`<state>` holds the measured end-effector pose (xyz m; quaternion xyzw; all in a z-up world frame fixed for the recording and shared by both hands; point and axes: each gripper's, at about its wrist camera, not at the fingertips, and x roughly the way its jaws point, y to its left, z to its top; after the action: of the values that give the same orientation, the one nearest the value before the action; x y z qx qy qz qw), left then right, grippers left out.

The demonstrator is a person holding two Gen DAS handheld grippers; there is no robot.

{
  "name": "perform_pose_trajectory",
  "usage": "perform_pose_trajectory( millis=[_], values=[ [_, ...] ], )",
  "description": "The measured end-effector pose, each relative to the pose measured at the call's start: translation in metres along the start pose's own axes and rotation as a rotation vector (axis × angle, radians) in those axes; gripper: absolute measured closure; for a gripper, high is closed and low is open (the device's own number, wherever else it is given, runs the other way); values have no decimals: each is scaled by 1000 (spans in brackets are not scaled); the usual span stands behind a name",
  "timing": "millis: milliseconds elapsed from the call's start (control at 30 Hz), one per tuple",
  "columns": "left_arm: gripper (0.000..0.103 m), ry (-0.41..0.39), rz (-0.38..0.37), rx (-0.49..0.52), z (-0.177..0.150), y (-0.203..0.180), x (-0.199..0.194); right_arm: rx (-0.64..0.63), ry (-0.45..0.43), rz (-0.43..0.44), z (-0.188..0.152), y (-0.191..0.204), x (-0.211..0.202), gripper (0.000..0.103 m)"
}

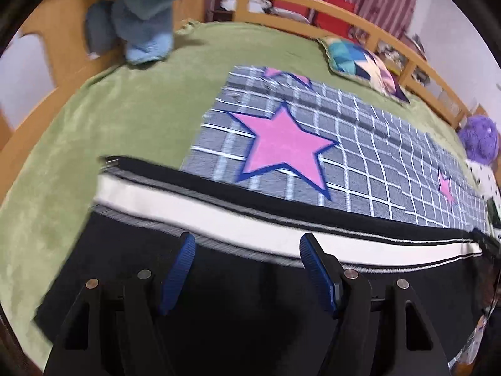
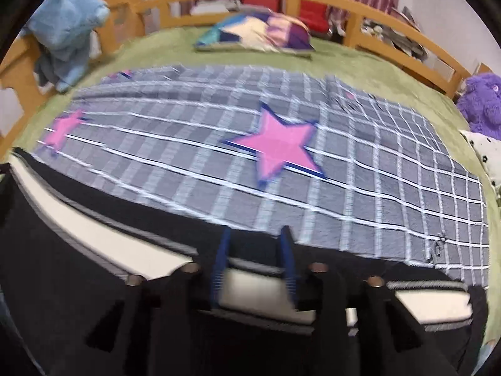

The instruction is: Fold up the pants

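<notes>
Black pants with a white side stripe lie flat on the bed, along the near edge of a grey checked blanket. My left gripper is open, its blue pads spread wide just above the black cloth, below the stripe, holding nothing. In the right wrist view the same pants fill the lower frame. My right gripper is open with a narrower gap, its pads astride the white stripe. The frame is blurred, so contact with the cloth is unclear.
The grey checked blanket with pink stars lies on a green bedspread. A blue garment hangs on the wooden bed rail. A patchwork pillow and a purple plush toy lie at the far side.
</notes>
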<state>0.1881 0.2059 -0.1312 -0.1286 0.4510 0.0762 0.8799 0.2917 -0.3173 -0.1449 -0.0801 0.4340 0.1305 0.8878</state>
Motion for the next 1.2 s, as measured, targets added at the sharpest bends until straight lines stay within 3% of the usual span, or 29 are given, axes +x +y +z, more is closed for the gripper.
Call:
perform_pose_trajectory(
  millis=[100,200,233,433,600,700,767,800,867,900,967,1033,1100,1200],
  values=[
    [36,-21,-9,-60,-16,33,-29,-34,-28,35,-16,32,-5,52],
    [36,-19,4,-90,-38,62,-50,-56,101,-21,-33,52,32,52],
    [36,-22,17,-99,-45,68,-55,-40,74,-47,-38,54,33,52],
    [36,-25,61,-193,-88,115,-71,106,64,-76,-43,56,-12,52],
    [37,-5,2,-266,-107,144,-55,196,60,-142,-83,55,-58,51],
    [37,-5,-39,-313,-103,155,-29,292,74,-150,-113,46,-77,51],
    [39,-37,-28,-324,-97,157,-16,347,70,-163,-130,38,-90,50],
    [41,-48,-10,-330,-93,157,-9,392,64,-172,-144,32,-100,51],
    [82,-75,22,-300,-87,154,-7,462,53,-183,-167,22,-115,50],
    [82,-93,10,-281,-85,156,-14,490,48,-190,-173,17,-119,50],
    [82,-138,-16,-290,-80,164,-29,551,39,-211,-188,2,-130,50],
    [80,-107,16,-253,-78,159,-24,613,21,-221,-203,-13,-143,50],
    [65,-31,108,-206,-79,149,-6,665,0,-226,-216,-26,-151,49],
    [52,-32,144,-225,-85,147,-13,750,-18,-212,-237,-50,-156,44]
  ],
)
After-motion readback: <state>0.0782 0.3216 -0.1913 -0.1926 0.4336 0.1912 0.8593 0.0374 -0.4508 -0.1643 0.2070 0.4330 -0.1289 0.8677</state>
